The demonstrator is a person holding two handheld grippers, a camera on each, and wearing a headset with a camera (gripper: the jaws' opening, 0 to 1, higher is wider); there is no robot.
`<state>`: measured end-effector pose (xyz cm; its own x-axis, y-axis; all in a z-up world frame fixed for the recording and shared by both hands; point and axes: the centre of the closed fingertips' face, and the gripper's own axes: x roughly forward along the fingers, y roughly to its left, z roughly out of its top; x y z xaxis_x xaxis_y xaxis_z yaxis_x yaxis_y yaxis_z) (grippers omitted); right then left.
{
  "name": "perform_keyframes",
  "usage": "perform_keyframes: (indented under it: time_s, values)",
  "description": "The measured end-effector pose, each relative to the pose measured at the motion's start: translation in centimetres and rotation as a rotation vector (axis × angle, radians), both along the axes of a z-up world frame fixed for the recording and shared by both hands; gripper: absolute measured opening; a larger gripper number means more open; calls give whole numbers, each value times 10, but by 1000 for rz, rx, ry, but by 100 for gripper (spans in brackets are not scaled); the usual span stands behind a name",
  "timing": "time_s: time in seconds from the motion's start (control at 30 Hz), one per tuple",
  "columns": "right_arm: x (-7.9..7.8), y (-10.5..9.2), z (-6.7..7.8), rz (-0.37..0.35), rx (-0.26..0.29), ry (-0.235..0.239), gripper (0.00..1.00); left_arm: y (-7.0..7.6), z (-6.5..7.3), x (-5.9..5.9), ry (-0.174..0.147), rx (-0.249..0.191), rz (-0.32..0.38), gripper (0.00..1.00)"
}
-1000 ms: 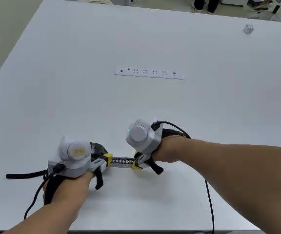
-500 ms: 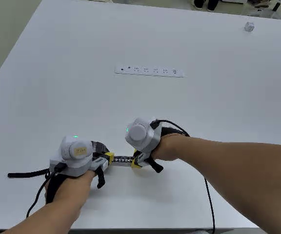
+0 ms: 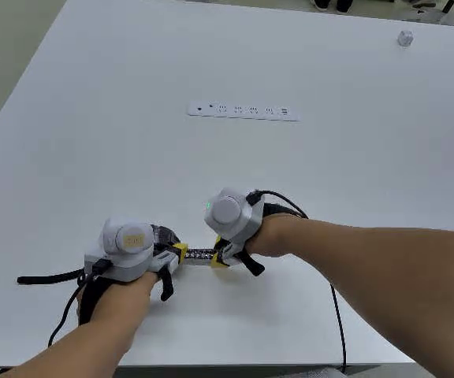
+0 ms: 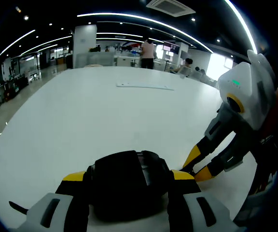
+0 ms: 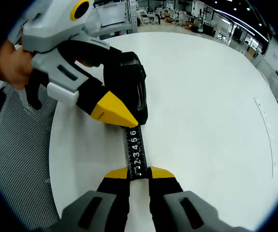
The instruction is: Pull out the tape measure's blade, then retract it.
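Clamping the tape measure case (image 5: 129, 82) in our left tool (image 4: 128, 176), we pinch its blade (image 5: 133, 150) with our right tool (image 5: 139, 172).

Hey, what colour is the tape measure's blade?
The blade is black with white numerals, clearest in the right gripper view.

Two hand-held grippers, each with two yellow-tipped jaws: a left hand-held gripper (image 3: 169, 258) and a right hand-held gripper (image 3: 219, 260). Two hands holding them: a left hand (image 3: 110, 298) and a right hand (image 3: 273, 236). One tape measure (image 3: 164, 239), with one blade (image 3: 199, 255). One white counter (image 3: 329, 157). One power strip (image 3: 243, 111) lying on it. One small pale object (image 3: 404, 38) near the far edge, too small to identify. Two black cables: a left cable (image 3: 50, 277) and a right cable (image 3: 278, 198). One green light (image 4: 235, 82) on the right hand-held gripper's body. One person (image 4: 147, 48) standing far behind the counter
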<state>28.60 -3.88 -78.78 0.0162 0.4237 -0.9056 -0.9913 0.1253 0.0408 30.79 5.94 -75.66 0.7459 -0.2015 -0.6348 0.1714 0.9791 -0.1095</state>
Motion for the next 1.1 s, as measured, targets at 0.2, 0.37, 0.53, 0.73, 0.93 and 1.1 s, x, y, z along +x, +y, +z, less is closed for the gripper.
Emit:
perform_keyframes:
  time_s: [0.2,0.37,0.53,0.73,0.93,1.1]
  values:
    - [1,2,0,-6,9,1,14,1,0,1,-1,-2,1,63]
    - [1,5,0,-21,24,7,14,1,0,2,-2,-5,-3,62]
    - [0,8,0,-19,25,5,14,0,0,2,-2,-5,-3,62]
    - [-1,11,0,-22,34,3,14,0,0,1,-2,-6,-7,62]
    - [0,15,-1,-24,41,2,14,0,0,1,-3,-8,-7,62]
    - [-1,18,-1,-22,43,2,14,-1,0,1,-4,-11,-7,62]
